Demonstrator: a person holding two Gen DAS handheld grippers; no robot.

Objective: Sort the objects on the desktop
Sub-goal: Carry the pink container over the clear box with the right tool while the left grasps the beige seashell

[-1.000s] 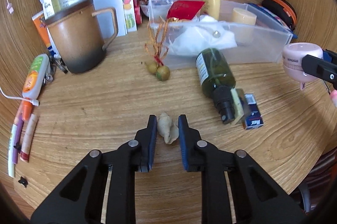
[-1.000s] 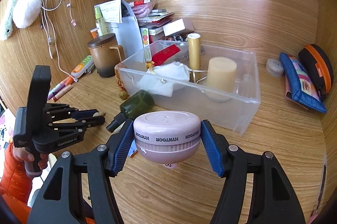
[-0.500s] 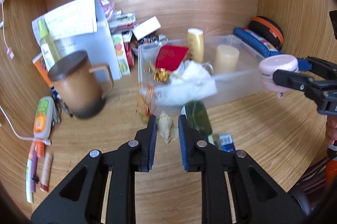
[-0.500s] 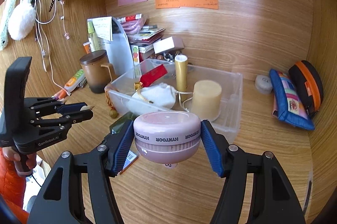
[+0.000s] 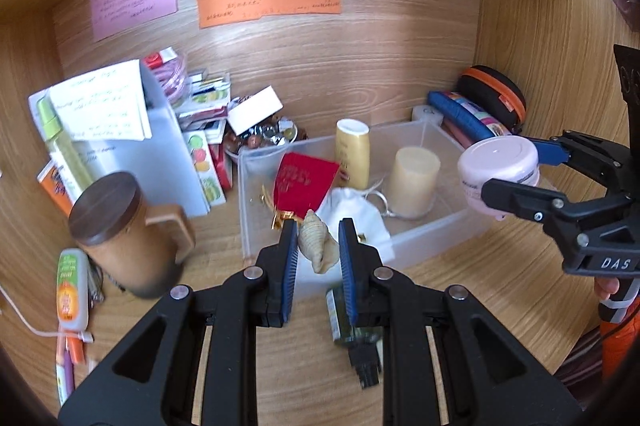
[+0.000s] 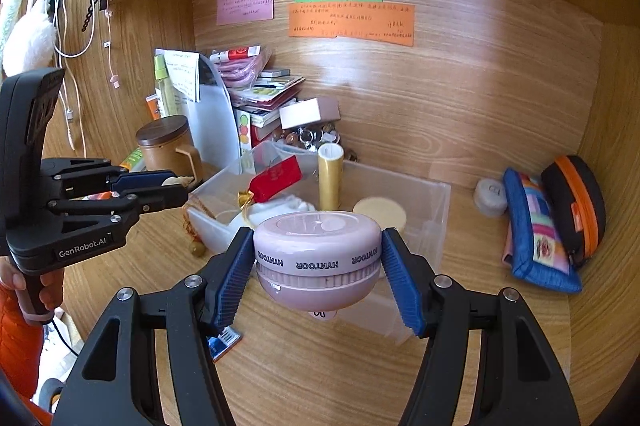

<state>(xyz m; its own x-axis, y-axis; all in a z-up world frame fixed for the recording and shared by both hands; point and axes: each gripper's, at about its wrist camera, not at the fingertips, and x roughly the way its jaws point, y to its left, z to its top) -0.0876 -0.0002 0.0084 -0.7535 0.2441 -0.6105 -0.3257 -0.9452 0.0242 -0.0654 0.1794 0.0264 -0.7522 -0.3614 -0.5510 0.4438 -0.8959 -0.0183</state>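
Note:
My left gripper is shut on a small beige seashell, held in the air just over the near left wall of the clear plastic bin. From the right wrist view the same left gripper shows at the left, with the shell at its tips. My right gripper is shut on a round pink jar marked HYNTOOR, above the bin's near right side. In the left wrist view that jar hangs at the right. The bin holds a red packet, a white pouch, a yellow tube and a cream candle.
A brown lidded mug stands left of the bin, with papers and boxes behind it. A dark green bottle lies on the desk under my left gripper. Blue and black pouches lie at the right by the wall. Pens lie at far left.
Both grippers rose with their loads. The left one lifted the shell off the desk and carried it toward the bin; the right one lifted the pink jar a little higher.

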